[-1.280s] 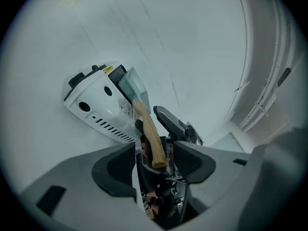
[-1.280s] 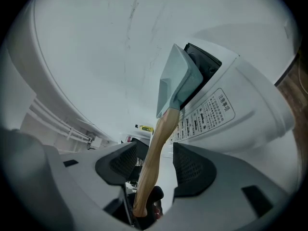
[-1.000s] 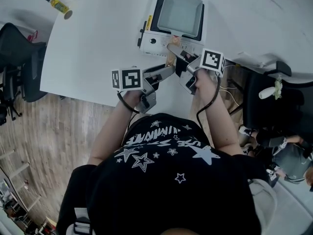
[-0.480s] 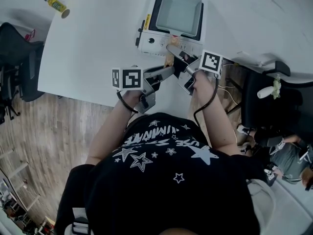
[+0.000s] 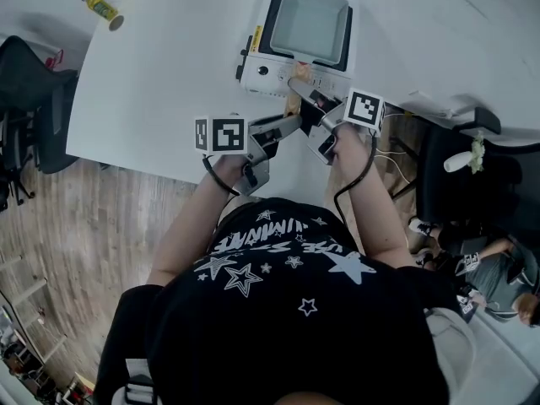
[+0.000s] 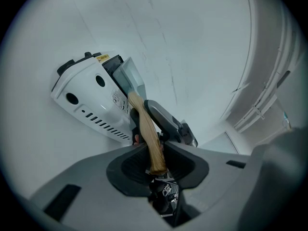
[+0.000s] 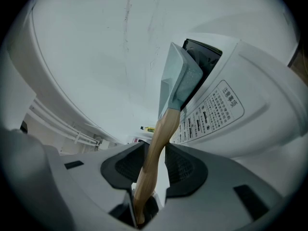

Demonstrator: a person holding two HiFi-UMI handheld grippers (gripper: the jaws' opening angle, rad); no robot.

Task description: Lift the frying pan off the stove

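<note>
A square grey frying pan (image 5: 308,24) sits on a white portable stove (image 5: 261,70), its wooden handle (image 5: 293,105) pointing toward me. Both grippers are on that handle. In the left gripper view, my left gripper (image 6: 156,160) holds the handle's end (image 6: 147,134) between its closing jaws, pads against the wood. The right gripper (image 7: 153,162) grips the handle (image 7: 159,138) closer to the pan (image 7: 180,81), its jaws also closing with the pads touching the wood. In the head view the left gripper (image 5: 291,123) comes in from the left and the right gripper (image 5: 310,95) from the right.
The stove stands on a white table (image 5: 152,83), near its front right edge. A yellow bottle (image 5: 99,7) lies at the far left corner. Black chairs stand at the left (image 5: 29,108) and right (image 5: 460,175) of the table.
Both grippers have stayed at the pan handle, and the pan rests on the stove as before.
</note>
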